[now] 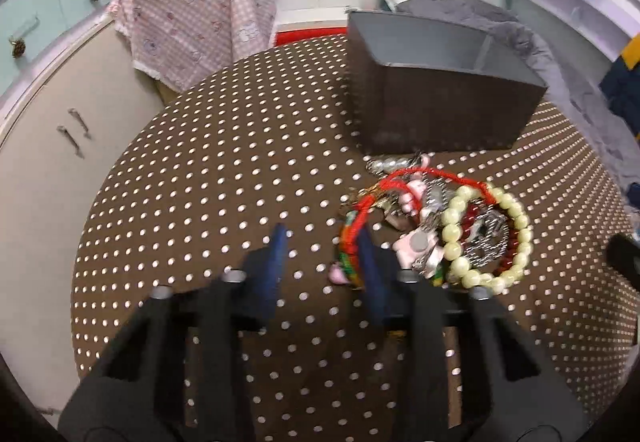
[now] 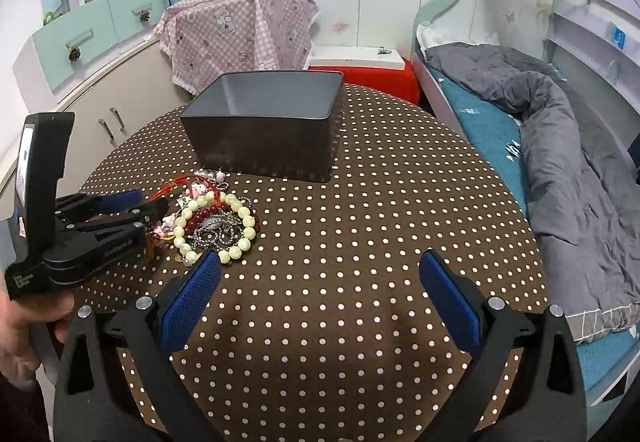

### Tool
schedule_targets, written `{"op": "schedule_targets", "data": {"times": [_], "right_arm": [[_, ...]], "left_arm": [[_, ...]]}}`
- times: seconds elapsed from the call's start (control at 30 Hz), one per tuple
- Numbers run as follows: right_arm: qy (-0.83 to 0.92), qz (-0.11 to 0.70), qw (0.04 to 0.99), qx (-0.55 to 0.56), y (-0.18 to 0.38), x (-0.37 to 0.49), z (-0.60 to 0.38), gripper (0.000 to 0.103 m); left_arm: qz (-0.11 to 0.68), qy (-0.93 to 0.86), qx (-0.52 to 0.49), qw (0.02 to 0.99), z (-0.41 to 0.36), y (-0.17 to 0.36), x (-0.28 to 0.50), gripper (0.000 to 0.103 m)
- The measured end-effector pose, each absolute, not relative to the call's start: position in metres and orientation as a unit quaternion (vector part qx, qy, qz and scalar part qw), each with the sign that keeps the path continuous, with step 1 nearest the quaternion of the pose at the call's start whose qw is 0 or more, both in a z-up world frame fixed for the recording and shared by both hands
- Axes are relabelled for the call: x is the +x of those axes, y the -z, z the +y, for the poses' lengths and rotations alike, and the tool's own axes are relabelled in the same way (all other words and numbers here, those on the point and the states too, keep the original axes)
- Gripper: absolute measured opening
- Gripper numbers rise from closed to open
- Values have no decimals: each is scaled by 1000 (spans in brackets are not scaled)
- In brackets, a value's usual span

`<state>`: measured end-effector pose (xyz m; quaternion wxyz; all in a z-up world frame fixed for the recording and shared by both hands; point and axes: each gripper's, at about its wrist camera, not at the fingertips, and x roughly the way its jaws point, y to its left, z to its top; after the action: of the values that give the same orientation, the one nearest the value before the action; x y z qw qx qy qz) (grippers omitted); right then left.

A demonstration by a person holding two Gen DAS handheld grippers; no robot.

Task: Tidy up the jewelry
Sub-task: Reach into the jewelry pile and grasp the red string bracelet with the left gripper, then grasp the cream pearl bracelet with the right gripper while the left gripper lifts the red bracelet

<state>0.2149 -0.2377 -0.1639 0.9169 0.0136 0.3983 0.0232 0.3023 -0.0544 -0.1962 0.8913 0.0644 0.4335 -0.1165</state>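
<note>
Barely started: the grey box [image 2: 264,121] looks empty inside as far as I can see in the right wrist view, though the left wrist view shows a divider and I can't see the floor of either side. All the jewelry is in one tangled pile [image 2: 212,222] on the dotted table [image 2: 360,242], just in front of the box: cream bead bracelet [image 1: 488,238], red cord bracelet [image 1: 400,181], dark red beads, silver chain, pink charms. My left gripper [image 1: 320,254] is at the pile's left edge, fingers part open; the woven red band [image 1: 352,238] lies against the inner face of one finger, but I can't tell if it's pinched. My right gripper [image 2: 320,274] is wide open, empty, over bare table just beside the pile. Left to do: every piece, one at a time, into the box.
</note>
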Motion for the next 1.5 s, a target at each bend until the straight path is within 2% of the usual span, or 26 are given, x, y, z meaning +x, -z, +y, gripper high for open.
{"op": "schedule_targets", "data": {"times": [0.03,0.13,0.27,0.4,0.47,0.67,0.7,0.73,0.77,0.9,0.97,1.03,1.17,1.2,1.23,1.27,1.5], "right_arm": [[-27,398,917,16,164,217,-238,95],[-44,400,915,22,164,221,-238,95],[-66,404,912,30,166,228,-235,93],[-80,413,906,34,170,235,-232,74],[-87,420,903,32,174,239,-230,69],[-95,427,899,29,180,245,-227,69],[-96,427,899,30,180,245,-227,69],[-96,428,898,30,181,245,-227,69],[-95,428,898,30,181,245,-227,69],[-92,429,898,31,183,246,-230,69],[-92,430,898,31,183,246,-230,69],[-92,430,898,30,183,247,-230,69],[-92,432,897,28,184,250,-229,70],[-93,433,896,28,185,251,-229,70],[-94,435,895,28,186,252,-228,70],[-97,436,895,27,186,253,-227,70],[-104,439,892,25,187,253,-224,70]], "left_arm": [[427,125,68,893,-55,192,301,12],[406,140,53,901,-51,177,293,7],[382,150,40,911,-40,156,283,7],[363,142,35,920,-29,143,268,7],[358,142,34,922,-29,142,265,7],[374,132,42,917,-29,154,271,11],[377,131,39,916,-30,157,272,34],[378,128,32,916,-28,160,273,77],[372,120,26,920,-26,161,273,89],[381,107,24,918,-28,171,281,90],[396,105,28,912,-28,182,288,86],[416,109,28,902,-29,193,294,69],[428,126,29,894,-33,199,302,48],[429,137,33,892,-37,198,303,28],[430,152,39,889,-41,197,306,14],[430,159,41,888,-43,197,306,9],[406,197,22,892,-41,177,300,5]]}}
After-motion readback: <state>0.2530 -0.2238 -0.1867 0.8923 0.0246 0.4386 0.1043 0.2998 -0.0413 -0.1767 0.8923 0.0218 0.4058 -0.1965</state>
